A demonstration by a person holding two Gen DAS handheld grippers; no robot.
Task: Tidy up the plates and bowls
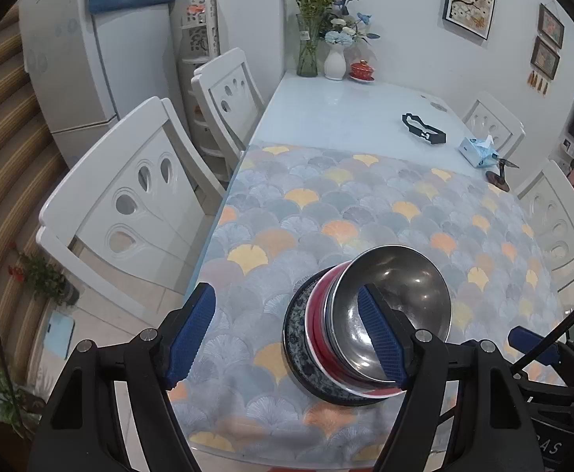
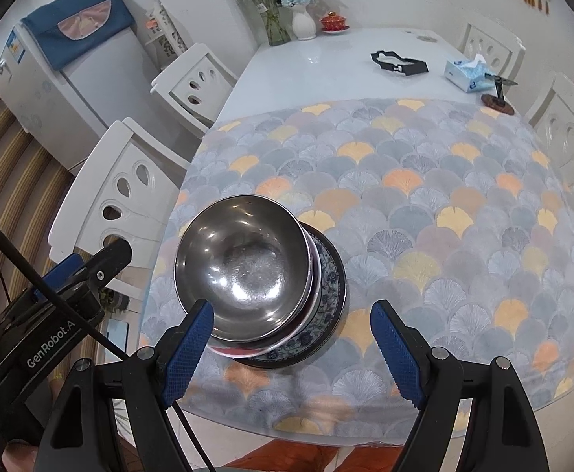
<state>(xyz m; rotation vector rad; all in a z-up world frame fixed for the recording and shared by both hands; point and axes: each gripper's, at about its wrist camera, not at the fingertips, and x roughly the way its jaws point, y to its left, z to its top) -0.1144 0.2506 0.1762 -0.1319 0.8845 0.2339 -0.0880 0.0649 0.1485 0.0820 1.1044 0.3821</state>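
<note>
table (image 1: 326, 106): pale glossy top, fan-patterned mat (image 1: 365, 204) over near half | steel bowl (image 2: 243, 271) stacked on blue-patterned plate (image 2: 328, 275) near mat's near-left corner | left gripper (image 1: 287, 338) jaws wide | right gripper (image 2: 291, 350) jaws wide | far edge: flower vases (image 1: 318, 51), tissue box (image 1: 477, 151) | white chairs (image 1: 129, 204), fridge (image 1: 70, 59)

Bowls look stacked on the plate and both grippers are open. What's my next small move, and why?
Probably back both away. The shiny steel bowl already sits nested on the red bowl and the blue-patterned plate. The left hand-held gripper and the right hand-held gripper are open, holding nothing, so nothing seems left to place.
</note>
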